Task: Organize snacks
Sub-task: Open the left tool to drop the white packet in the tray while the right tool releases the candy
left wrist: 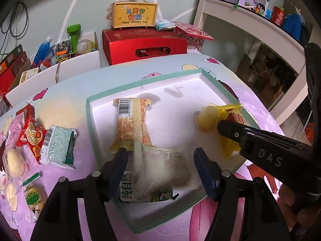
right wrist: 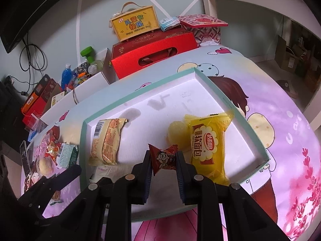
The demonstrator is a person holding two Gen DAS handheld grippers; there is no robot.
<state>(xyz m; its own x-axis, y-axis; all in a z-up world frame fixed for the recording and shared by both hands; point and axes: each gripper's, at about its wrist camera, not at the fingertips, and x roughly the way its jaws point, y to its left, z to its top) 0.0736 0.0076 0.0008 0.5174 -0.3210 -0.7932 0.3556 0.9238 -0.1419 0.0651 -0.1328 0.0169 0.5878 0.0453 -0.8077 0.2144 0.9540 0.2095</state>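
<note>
Red Candy Held Over the Snack Tray

Red and small, a wrapped candy with a cartoon face sits pinched between the jaws of the right gripper. The jaws are closed tight on it, just above the near part of the white tray.

The left gripper hangs over the near end of the tray with its jaws wide apart and nothing in them. A blurry pale snack pack lies right under them, inside the tray.

A little farther in, the tray holds a pale bread pack on the left side. On the right side lies a yellow bread pack, with a round yellow jelly touching it.

So four snacks look put away, and the candy seems to be the next one going in.

Some work is left. On the tabletop, to the left of the tray, a small pile of snacks waits: a green and white pack, a red bag, a pink pack with a round bun and a green cookie pack.

Far behind, past the tabletop edge, stand a red box and a yellow box on top of it
</note>
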